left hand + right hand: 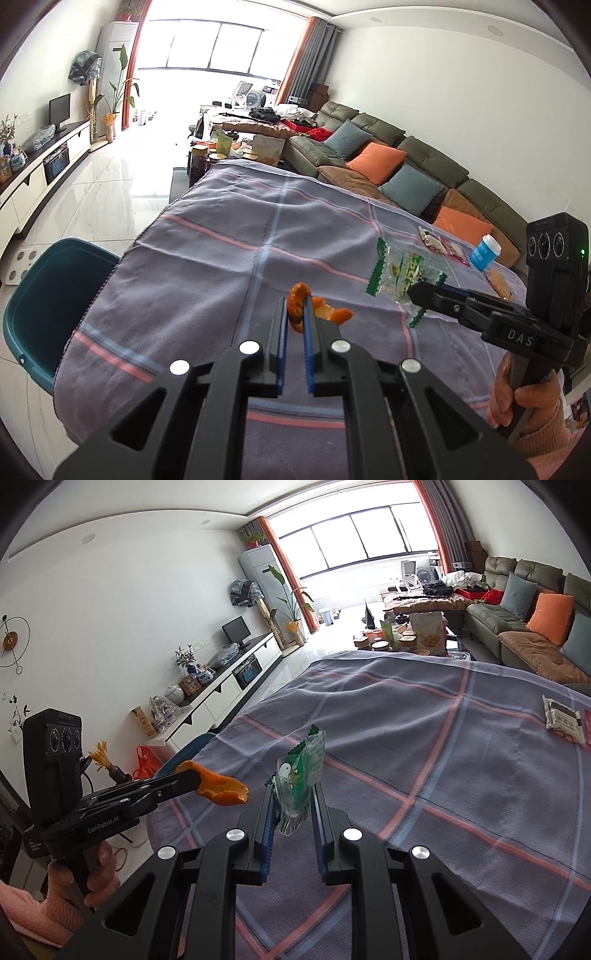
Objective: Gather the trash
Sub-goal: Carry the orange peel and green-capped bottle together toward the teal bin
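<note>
Left gripper (295, 314) pinching an orange peel (300, 306), lifted above the cloth-covered surface (207, 266). At three o'clock from it, right gripper (293, 801) clamped on a green-and-clear wrapper (301, 775), also raised off the cloth. Blue bin (51, 295) at nine o'clock, just beside the surface edge. Farther off at two o'clock: a flat snack packet (441, 243), then a small blue tub (484, 253) lying near the far edge.

Bright daylight thru window (218, 48), blown-out glare; heavy fisheye warp, dark corner vignette.
</note>
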